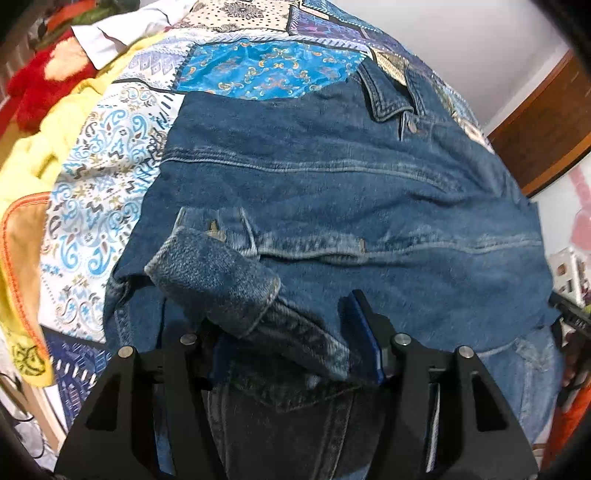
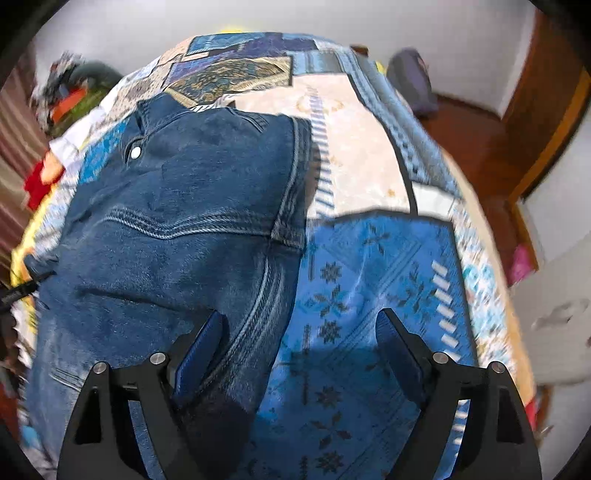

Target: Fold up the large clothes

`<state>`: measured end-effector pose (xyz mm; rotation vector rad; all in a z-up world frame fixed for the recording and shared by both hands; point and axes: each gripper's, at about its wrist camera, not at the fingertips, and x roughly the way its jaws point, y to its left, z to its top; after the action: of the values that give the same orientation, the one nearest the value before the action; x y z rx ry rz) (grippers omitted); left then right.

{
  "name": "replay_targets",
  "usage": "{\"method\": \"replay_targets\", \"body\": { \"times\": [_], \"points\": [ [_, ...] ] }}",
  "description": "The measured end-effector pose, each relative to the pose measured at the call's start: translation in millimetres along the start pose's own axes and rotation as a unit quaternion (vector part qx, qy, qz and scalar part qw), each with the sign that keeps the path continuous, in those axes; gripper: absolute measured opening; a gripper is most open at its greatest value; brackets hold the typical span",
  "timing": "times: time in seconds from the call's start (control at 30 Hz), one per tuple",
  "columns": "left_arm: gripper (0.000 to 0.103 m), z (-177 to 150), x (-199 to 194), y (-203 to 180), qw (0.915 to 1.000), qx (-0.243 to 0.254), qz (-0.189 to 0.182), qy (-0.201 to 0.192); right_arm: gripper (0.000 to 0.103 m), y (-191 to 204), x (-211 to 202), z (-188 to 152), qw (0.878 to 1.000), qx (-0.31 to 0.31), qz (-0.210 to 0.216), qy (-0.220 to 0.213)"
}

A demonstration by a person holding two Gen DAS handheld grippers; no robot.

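A blue denim jacket (image 1: 332, 192) lies spread on a patterned patchwork bedspread (image 1: 110, 192), collar at the far end. Its near sleeve (image 1: 225, 280) is folded over the body, cuff toward the left. My left gripper (image 1: 291, 332) has its jaws around this sleeve; the left finger is hidden under the denim, and the right pad (image 1: 364, 332) stands a little off the cloth. In the right wrist view the jacket (image 2: 177, 229) fills the left half. My right gripper (image 2: 299, 332) is open and empty, over the jacket's right side seam and the bedspread (image 2: 388, 295).
Yellow cloth (image 1: 48, 147), a red plush item (image 1: 40, 85) and white fabric (image 1: 122, 33) lie at the bed's far left. A brown wooden door (image 1: 546, 125) and white wall stand to the right. The bed's right edge (image 2: 509, 295) drops to a wooden floor (image 2: 472, 140).
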<state>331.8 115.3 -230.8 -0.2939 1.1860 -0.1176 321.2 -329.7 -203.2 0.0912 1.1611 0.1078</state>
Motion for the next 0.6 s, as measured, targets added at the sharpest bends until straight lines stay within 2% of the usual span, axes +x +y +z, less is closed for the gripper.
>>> {"method": "replay_targets", "body": {
  "times": [0.1, 0.13, 0.17, 0.2, 0.23, 0.3, 0.37, 0.47, 0.6],
  "points": [
    [0.058, 11, 7, 9, 0.9987, -0.047, -0.021, 0.006, 0.084, -8, 1, 0, 0.999, 0.036, 0.025, 0.010],
    [0.052, 11, 9, 9, 0.9983, -0.056, -0.012, 0.004, 0.084, -9, 0, -1, 0.998, 0.048, 0.034, 0.011],
    [0.042, 12, 9, 7, 0.9985, -0.054, 0.006, -0.001, 0.084, -11, 0, -1, 0.997, 0.058, 0.040, 0.011],
    [0.025, 13, 6, 0, 0.9984, -0.030, 0.046, -0.012, 0.084, -13, -1, -1, 0.997, 0.067, 0.046, 0.011],
    [0.018, 11, 1, -8, 0.9972, -0.004, 0.069, -0.026, 0.084, -14, -1, -2, 0.996, 0.072, 0.049, 0.011],
    [0.014, 7, -17, -31, 0.9897, 0.051, 0.112, -0.073, 0.084, -16, -2, 0, 0.995, 0.080, 0.058, 0.012],
    [0.013, 7, -41, -56, 0.9784, 0.091, 0.141, -0.121, 0.084, -17, -3, 1, 0.994, 0.082, 0.064, 0.012],
    [0.013, 23, -80, -87, 0.9661, 0.123, 0.134, -0.184, 0.084, -19, -2, 8, 0.994, 0.087, 0.071, 0.010],
    [0.008, 57, -123, -121, 0.9571, 0.152, 0.093, -0.229, 0.084, -19, -5, 17, 0.992, 0.096, 0.082, 0.000]
  ]
}}
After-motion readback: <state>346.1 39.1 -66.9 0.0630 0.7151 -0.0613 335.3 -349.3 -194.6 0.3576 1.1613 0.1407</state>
